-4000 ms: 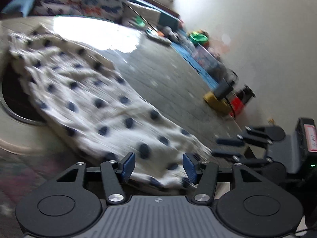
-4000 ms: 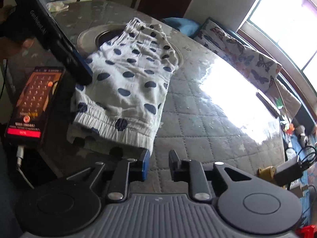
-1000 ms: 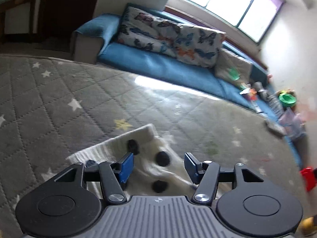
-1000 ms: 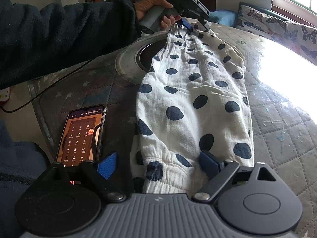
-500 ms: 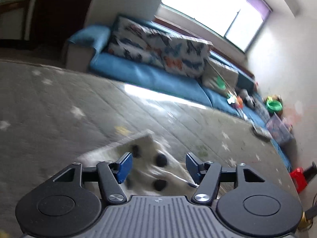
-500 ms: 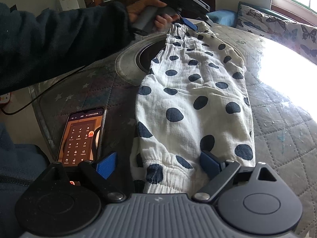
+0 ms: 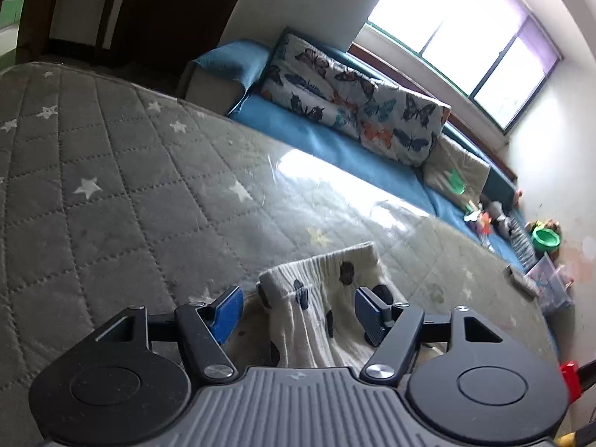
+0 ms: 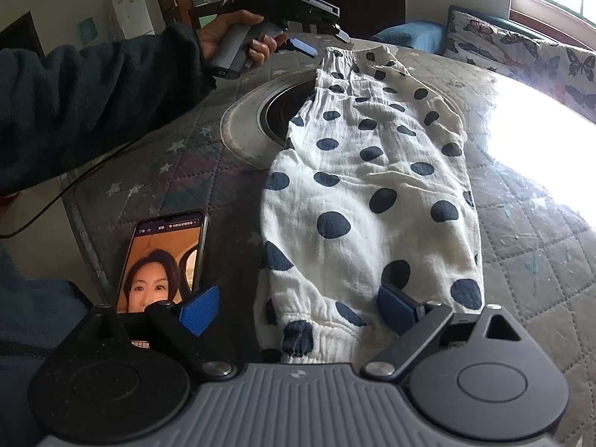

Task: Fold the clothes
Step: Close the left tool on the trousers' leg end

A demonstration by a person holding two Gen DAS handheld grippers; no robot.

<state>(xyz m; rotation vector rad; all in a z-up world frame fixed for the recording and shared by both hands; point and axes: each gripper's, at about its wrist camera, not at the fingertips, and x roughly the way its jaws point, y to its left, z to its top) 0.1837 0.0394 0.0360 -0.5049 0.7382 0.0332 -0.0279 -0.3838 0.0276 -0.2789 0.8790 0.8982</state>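
Observation:
White trousers with dark blue dots (image 8: 372, 186) lie flat and lengthwise on the grey quilted table cover (image 7: 111, 186). Their gathered far end (image 7: 320, 298) lies between the blue pads of my left gripper (image 7: 298, 309); the jaws are opening and neither pad presses the cloth. In the right wrist view that left gripper (image 8: 320, 43) hovers just left of the far hem, held by a hand in a dark sleeve (image 8: 93, 104). My right gripper (image 8: 294, 309) stands wide open over the near cuff, its right pad (image 8: 395, 309) against the fabric and its left pad clear of it.
A lit phone (image 8: 164, 257) lies on the table left of the near cuff. A round metal ring (image 8: 242, 126) is set in the table, partly under the trousers. A blue sofa (image 7: 335, 141) with butterfly cushions runs behind the table. A cable trails at the left.
The left gripper has drifted sideways along the far hem and its jaws have spread a little wider. The phone's screen shows a different picture. The right gripper and the trousers have stayed put.

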